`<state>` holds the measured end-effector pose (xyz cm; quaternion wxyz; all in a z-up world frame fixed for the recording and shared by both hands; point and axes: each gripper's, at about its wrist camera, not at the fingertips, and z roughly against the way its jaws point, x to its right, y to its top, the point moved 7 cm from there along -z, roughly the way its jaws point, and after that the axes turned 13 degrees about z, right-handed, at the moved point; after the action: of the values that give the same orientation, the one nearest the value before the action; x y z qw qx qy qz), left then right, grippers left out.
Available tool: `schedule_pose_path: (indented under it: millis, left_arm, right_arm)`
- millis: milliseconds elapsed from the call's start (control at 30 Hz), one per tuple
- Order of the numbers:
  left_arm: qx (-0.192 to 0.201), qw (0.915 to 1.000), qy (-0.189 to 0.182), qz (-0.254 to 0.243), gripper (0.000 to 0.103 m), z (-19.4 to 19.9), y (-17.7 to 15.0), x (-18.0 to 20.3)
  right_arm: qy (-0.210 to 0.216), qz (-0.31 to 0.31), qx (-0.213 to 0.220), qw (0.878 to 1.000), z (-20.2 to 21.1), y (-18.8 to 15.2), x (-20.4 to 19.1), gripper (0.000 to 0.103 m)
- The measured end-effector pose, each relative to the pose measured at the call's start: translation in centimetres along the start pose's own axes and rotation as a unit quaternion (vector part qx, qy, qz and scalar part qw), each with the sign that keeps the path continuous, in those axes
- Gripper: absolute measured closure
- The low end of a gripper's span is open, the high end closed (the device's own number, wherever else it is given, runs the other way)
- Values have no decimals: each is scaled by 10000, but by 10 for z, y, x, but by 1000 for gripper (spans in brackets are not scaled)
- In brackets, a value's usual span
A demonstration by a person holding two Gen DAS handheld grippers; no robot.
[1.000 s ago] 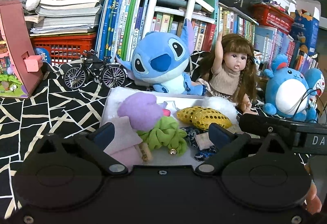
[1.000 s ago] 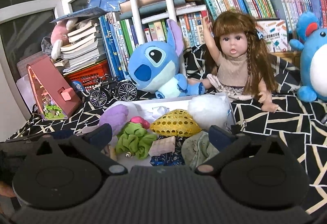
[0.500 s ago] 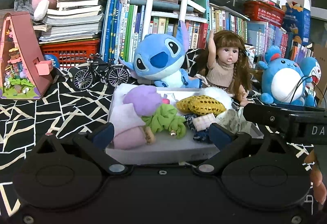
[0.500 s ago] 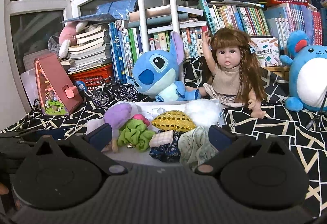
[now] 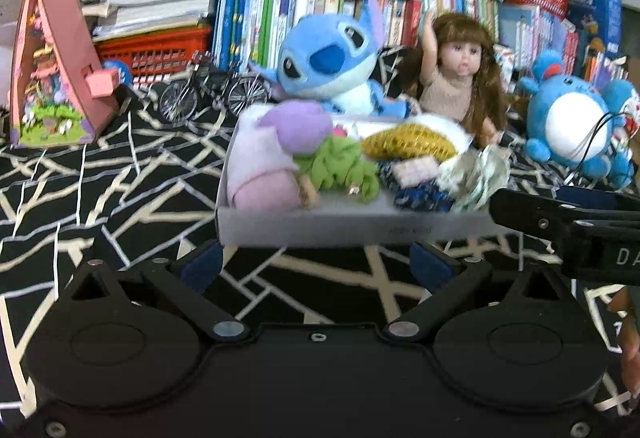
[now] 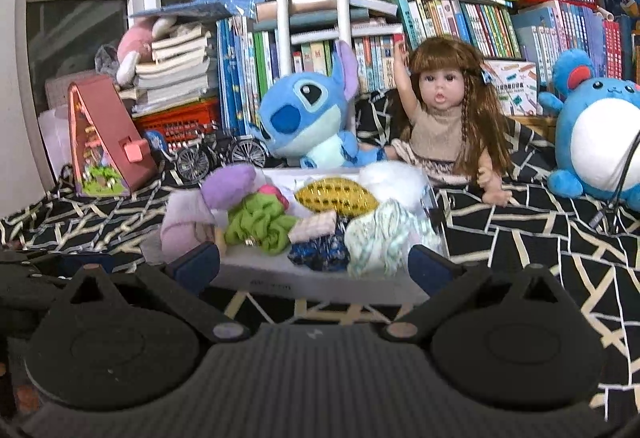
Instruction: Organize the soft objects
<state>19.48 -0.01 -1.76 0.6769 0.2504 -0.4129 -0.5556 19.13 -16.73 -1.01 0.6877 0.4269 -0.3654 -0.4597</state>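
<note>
Left fingers: your left gripper (image 5: 316,262) has its two blue-tipped fingers (image 5: 202,264) spread wide with nothing between them, held above the black-and-cream patterned cloth (image 5: 100,198) just short of the tray's near wall.
Right fingers: your right gripper (image 6: 316,268) is likewise spread and empty; its tips sit at the near corners of the tray, not touching any item that can be made out.
Tray: the white tray (image 5: 360,230) sits on the cloth in front of both grippers, piled with the soft objects.
Tray contents, left side: purple plush (image 6: 230,186) rests on top of a pale pink rolled cloth (image 5: 260,194); a green scrunchie (image 6: 260,224) lies just beside them.
Tray contents, centre: gold sequin pouch (image 6: 336,196) sits behind a dark blue patterned fabric (image 6: 320,254).
Tray contents, right side: white fluffy ball (image 6: 390,178) at the rear, pale green-and-white cloth (image 6: 380,242) at the near corner.
Behind the tray: blue Stitch plush (image 6: 308,118) and long-haired doll (image 6: 440,118) sit upright, side by side.
Far right: blue round plush (image 6: 596,134), well apart from the tray.
Left of tray: model bicycle (image 5: 212,94) and pink triangular toy house (image 5: 52,74).
Image quality: left wrist view is motion-blurred; fine detail in the tray is unreliable.
</note>
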Motion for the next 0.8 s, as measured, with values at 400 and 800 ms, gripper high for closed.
schedule_pose_path:
  millis: [400,800]
  left_arm:
    - [-258,9990,347,143,3,-16,-19,-10]
    - [-301,9978,572,137,3,-25,-24,-12]
  right_arm:
    - [-123,-111,-430,9989,-11,-33,0,0]
    - [-177,-266,-852,9958,-27,-51,2,0]
